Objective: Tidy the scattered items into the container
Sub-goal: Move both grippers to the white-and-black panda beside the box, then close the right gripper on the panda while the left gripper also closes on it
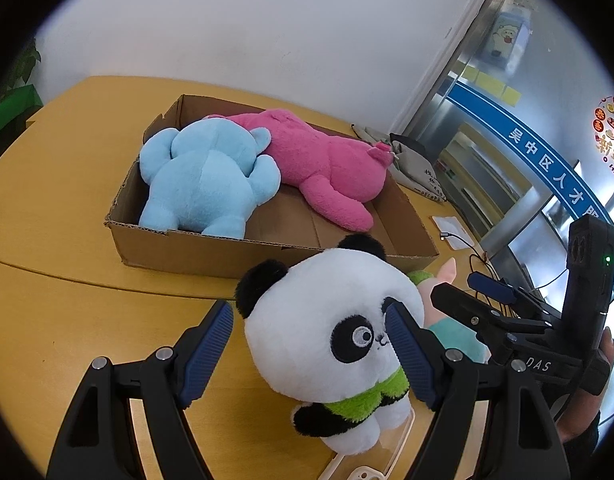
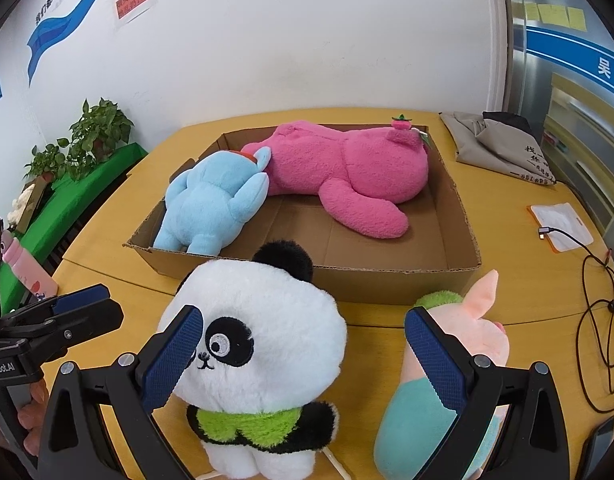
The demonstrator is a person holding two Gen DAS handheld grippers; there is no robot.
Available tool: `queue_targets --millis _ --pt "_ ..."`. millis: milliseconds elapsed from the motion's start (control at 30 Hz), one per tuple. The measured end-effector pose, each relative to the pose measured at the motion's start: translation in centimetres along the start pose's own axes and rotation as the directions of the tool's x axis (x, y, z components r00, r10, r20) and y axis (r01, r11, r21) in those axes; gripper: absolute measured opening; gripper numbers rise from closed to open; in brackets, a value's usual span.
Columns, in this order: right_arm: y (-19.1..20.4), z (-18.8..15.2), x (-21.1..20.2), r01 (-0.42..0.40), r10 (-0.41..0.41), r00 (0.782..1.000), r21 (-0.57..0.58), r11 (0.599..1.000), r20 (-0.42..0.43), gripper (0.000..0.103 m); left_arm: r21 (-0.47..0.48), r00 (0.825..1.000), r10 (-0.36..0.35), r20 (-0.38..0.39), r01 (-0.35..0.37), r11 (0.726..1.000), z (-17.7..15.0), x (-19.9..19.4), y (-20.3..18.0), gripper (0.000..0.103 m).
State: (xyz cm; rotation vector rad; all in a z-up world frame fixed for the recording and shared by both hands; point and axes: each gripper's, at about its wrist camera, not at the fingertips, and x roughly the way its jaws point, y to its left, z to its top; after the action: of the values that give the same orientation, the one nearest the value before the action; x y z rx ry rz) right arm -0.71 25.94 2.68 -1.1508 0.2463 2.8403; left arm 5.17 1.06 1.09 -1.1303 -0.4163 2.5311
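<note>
White wall rises behind the yellow wooden table (image 2: 119, 216) that we work on, with potted plants (image 2: 99, 128) on a green-covered ledge off to one side. We take the open cardboard box (image 2: 391, 280) as our landmark. Inside it lie a light blue plush animal (image 2: 211, 200) and a pink plush animal (image 2: 347, 168), the two touching where they meet. Just in front of the box's near wall stands a plush panda (image 2: 259, 332) with a green scarf, upright on the table. Beside the panda, also in front of the box, lies a pink pig plush (image 2: 479, 328) in a teal garment. Beyond the box's far corner lies a folded grey cloth bag (image 2: 503, 140), and a black cable (image 2: 595, 320) trails across the table near the box's side.

Our left gripper (image 1: 311, 356) has its jaws spread wide around the panda's head; one pad lies against the face, the other stands clear, so nothing is held. Our right gripper (image 2: 303, 360) is likewise wide apart, one finger before the panda's face and the other over the pig, gripping neither.
</note>
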Motion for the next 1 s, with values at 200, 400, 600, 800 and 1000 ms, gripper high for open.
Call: queue_targets --millis 200,400,600,800,1000 --pt "1.5 -1.4 0.6 -0.042 0.044 0.999 -0.126 0.991 0.012 0.103 -0.043 0.998 0.002 -0.065 -0.005 0.999 -0.3 1.5 1.7 0.078" --pt "3.1 -3.1 3.5 -0.107 0.099 0.994 -0.181 0.978 -0.054 0.103 -0.174 0.978 -0.133 -0.161 0.105 0.979 -1.3 5.0 4.6 0.078" --pt "2.8 -3.1 5.6 -0.125 0.117 0.992 -0.176 0.976 -0.054 0.103 -0.239 0.951 -0.233 -0.202 0.183 0.954 -1.9 7.4 5.6 0.078" --pt "2.5 -3.0 6.1 -0.114 0.105 0.993 -0.179 0.977 -0.062 0.103 -0.293 0.921 -0.337 -0.197 0.273 0.916 -2.4 9.0 6.8 0.083" --pt "1.8 -2.7 7.3 -0.134 0.117 0.987 -0.178 0.975 -0.106 0.103 -0.372 0.892 -0.414 -0.182 0.327 0.869 -3.2 10.5 8.0 0.085"
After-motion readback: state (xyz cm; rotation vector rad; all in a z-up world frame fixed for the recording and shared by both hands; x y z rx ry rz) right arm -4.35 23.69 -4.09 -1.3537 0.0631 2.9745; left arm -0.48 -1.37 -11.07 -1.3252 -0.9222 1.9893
